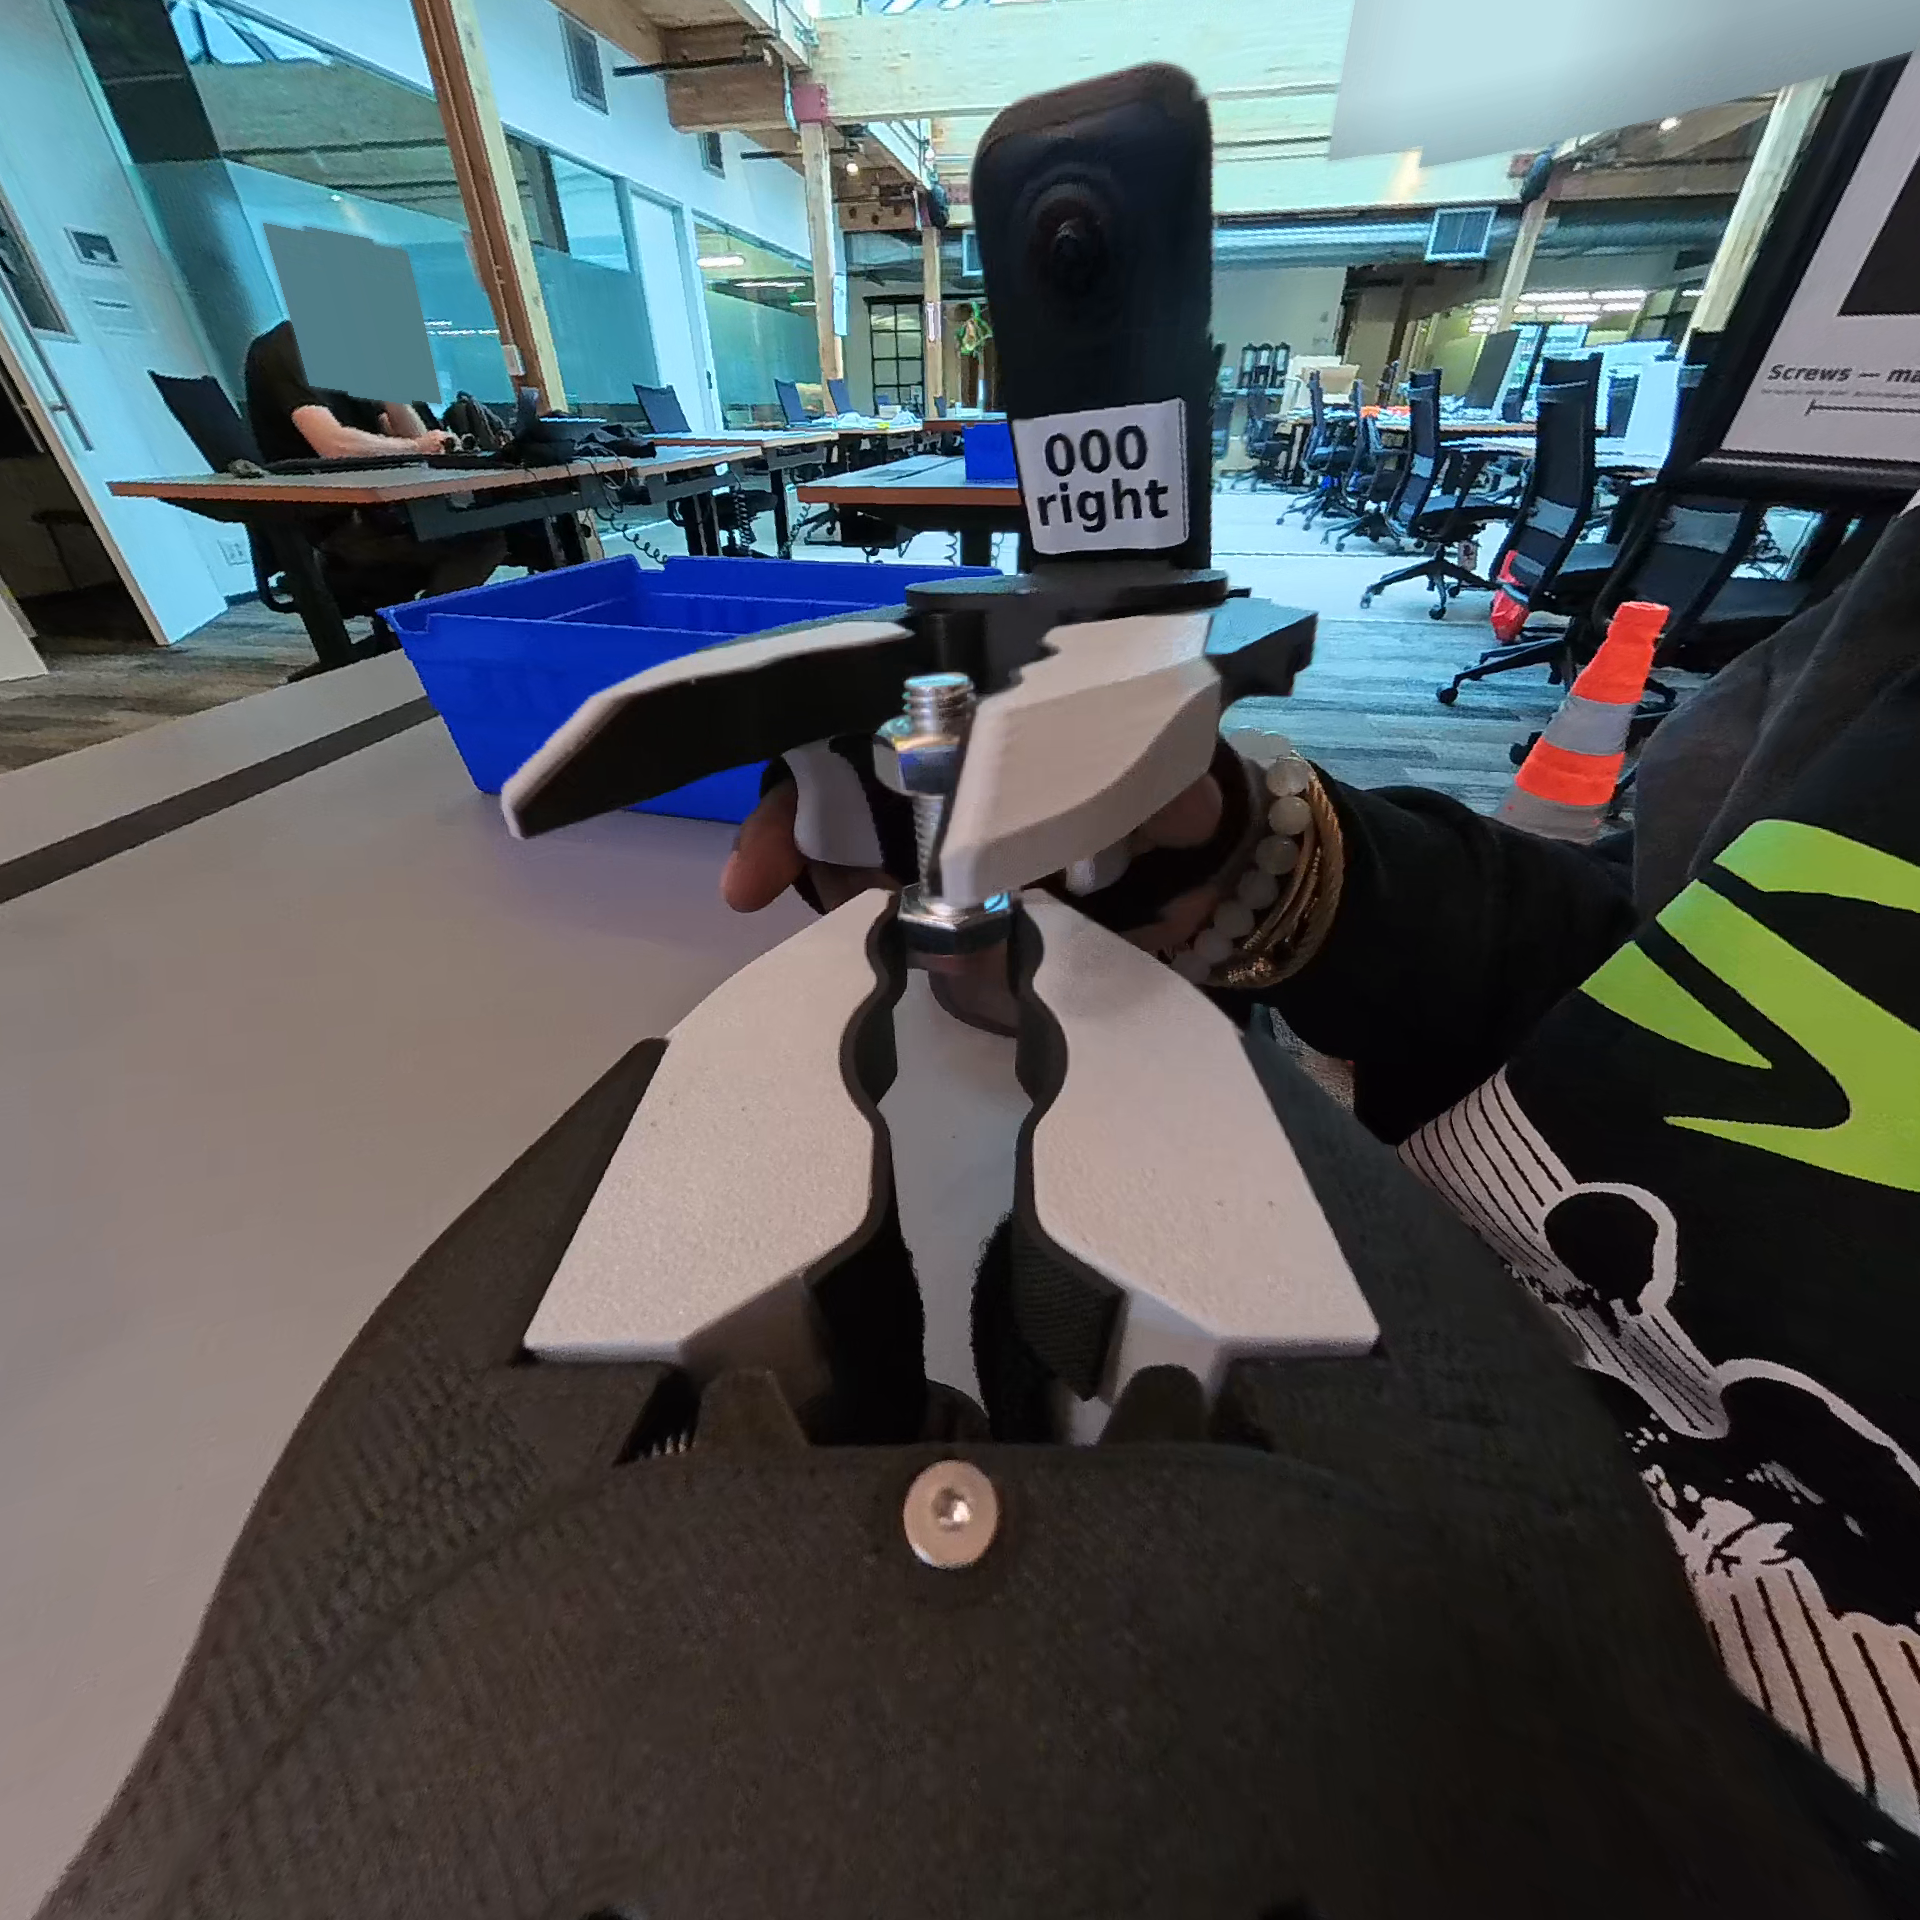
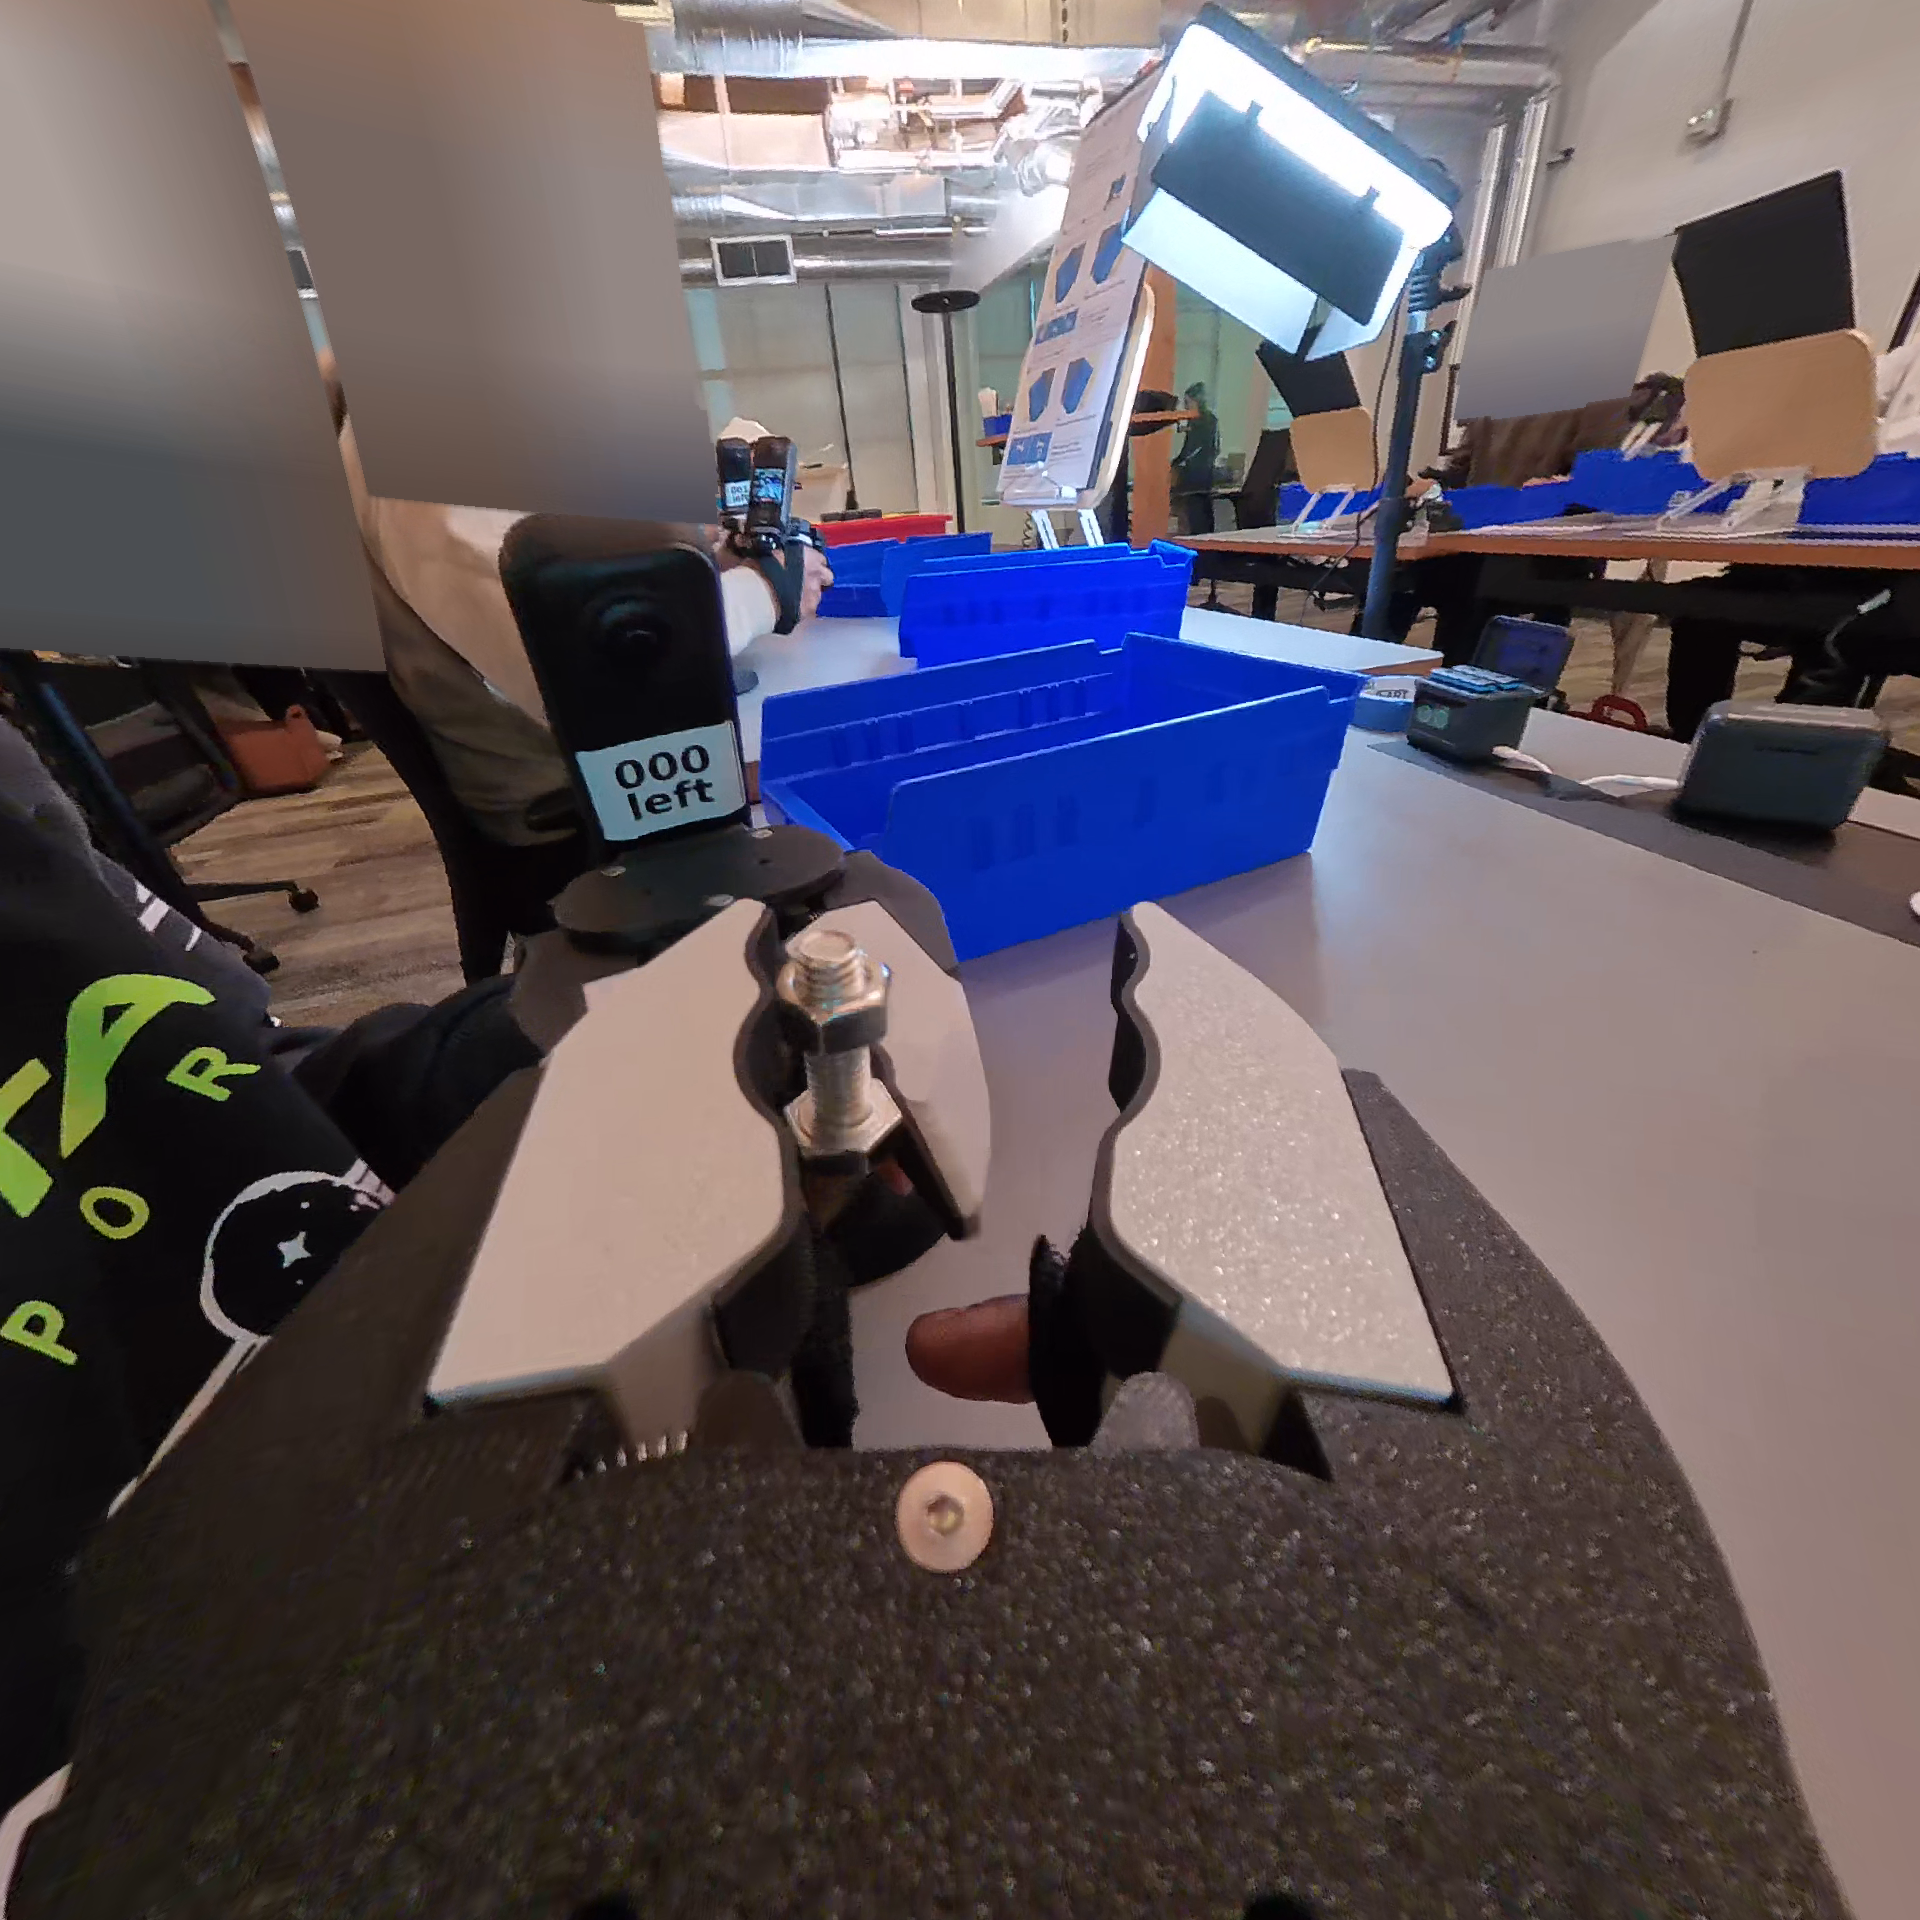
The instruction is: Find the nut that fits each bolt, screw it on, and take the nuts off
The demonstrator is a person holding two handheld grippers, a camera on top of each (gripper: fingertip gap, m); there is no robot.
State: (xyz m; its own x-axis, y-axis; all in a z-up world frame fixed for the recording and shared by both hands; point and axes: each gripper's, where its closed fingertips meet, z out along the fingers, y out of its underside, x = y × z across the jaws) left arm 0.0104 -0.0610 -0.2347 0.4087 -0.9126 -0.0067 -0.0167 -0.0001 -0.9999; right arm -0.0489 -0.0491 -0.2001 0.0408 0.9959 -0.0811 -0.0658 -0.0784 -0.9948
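The table (image 1: 260,1039) fills the lower part of my left wrist view, grey with a dark strip running across it. On it, well beyond my grippers, stands a blue bin (image 1: 582,665) with dividers inside; from the right wrist view the same bin (image 2: 1049,790) lies ahead and to the right, with more blue bins behind it. Farther right on the table sit a grey case (image 2: 1782,764) and a small dark box (image 2: 1475,707). A lit panel lamp (image 2: 1288,187) leans over the far end. An orange cone (image 1: 1590,717) stands on the floor off to my right.

My left gripper (image 1: 951,925) is clamped on the head of the bolt (image 1: 935,821), which is held up in the air above the table between the two grippers. The bolt stands nearly upright, its long axis vertical, head down and threaded end pointing up. The nut (image 1: 920,753) sits high on the thread, just below the tip.

My right gripper (image 1: 748,800) has its fingers spread wide. One white finger lies right beside the nut and thread, touching or nearly so; the other is swung well away. In the right wrist view the bolt (image 2: 836,1049) and nut (image 2: 831,1003) stand against the left finger (image 2: 634,1132), with the other finger (image 2: 1236,1164) well apart, so nothing is gripped there.
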